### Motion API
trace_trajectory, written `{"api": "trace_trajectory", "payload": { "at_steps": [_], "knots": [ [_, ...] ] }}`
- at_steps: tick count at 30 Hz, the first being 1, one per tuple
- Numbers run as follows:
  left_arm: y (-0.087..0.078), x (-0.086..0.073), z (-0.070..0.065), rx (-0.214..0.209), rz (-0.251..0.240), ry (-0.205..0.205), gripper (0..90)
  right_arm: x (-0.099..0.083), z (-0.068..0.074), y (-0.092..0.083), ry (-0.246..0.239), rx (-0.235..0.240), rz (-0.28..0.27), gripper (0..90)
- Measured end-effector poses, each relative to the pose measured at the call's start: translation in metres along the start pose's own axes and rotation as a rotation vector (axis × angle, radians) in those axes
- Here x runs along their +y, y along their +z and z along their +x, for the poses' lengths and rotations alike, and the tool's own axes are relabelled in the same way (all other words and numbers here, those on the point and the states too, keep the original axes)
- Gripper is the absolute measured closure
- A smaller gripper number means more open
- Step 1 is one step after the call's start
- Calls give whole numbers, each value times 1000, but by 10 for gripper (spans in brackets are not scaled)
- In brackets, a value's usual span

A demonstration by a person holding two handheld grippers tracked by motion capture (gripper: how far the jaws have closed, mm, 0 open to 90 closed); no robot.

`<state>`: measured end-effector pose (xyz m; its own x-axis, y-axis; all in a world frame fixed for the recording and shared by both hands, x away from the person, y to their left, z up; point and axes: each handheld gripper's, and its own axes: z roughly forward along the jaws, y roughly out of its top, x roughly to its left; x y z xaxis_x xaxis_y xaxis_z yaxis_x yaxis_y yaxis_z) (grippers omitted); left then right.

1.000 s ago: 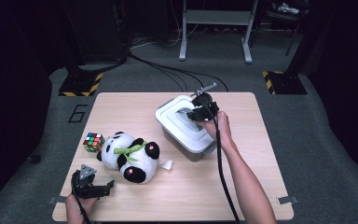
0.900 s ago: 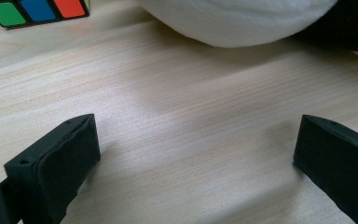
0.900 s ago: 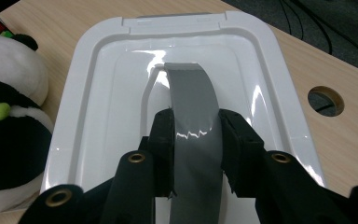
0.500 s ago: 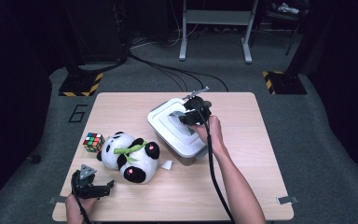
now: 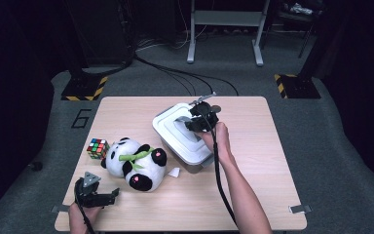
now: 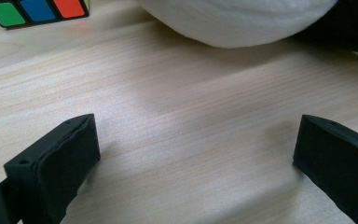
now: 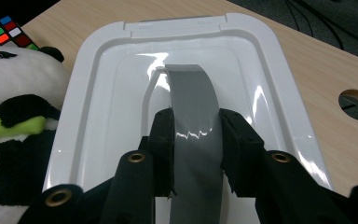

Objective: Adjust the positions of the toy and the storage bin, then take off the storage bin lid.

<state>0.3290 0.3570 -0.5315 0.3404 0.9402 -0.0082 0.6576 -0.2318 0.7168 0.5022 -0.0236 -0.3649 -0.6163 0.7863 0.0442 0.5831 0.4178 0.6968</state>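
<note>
Painted "6" [image 5: 81, 118] on floor beside table [image 5: 272, 195]

A light wooden table [image 5: 272, 195] stands on grey carpet [image 5: 350, 161] in a dark room.

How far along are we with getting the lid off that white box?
Done: the right tongs are clamped on the grey handle of the white lid. In hand: the lid sits askew over the box. Left: setting it down. The left tongs rest open near the panda.
</note>
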Motion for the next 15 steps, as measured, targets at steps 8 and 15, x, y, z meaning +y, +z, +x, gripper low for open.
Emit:
{"api": "trace_trajectory", "payload": {
  "at_steps": [8,15],
  "knots": [
    [0,0,0,-1,0,1,2,-1,0,0,-13,-8,-9,672],
    [0,0,0,-2,2,1,2,0,3,-1,-30,-30,-19,672]
  ]
}}
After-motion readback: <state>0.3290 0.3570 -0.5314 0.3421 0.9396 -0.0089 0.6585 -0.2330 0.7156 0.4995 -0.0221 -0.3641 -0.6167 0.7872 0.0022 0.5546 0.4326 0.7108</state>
